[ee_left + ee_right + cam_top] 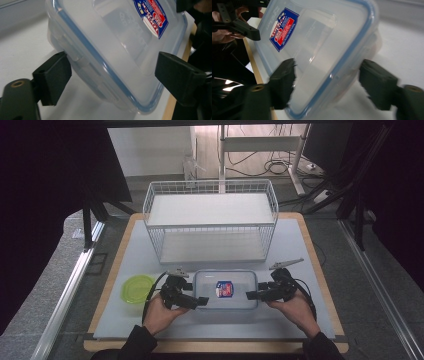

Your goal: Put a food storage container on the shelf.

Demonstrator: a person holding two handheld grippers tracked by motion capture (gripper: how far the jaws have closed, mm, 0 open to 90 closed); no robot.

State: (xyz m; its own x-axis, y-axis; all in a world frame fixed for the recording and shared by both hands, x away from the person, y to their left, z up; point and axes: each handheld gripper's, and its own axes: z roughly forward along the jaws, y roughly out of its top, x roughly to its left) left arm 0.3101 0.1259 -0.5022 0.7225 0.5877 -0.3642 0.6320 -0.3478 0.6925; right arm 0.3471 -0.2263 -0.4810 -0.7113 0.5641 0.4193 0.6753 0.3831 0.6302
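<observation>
Two grippers at one lidded container.
Clear container [226, 289] sits on the white table [290, 245] before the wire rack [210, 220]; left gripper [201, 301] and right gripper [248, 295] straddle its ends, jaws spread, not pinching.

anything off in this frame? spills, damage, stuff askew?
Nothing stands out. The clear lidded container sits flat and square on the white mat, lid on, no spill or crack visible. The green lid lies flat to its left, and the wire rack stands upright behind.
</observation>
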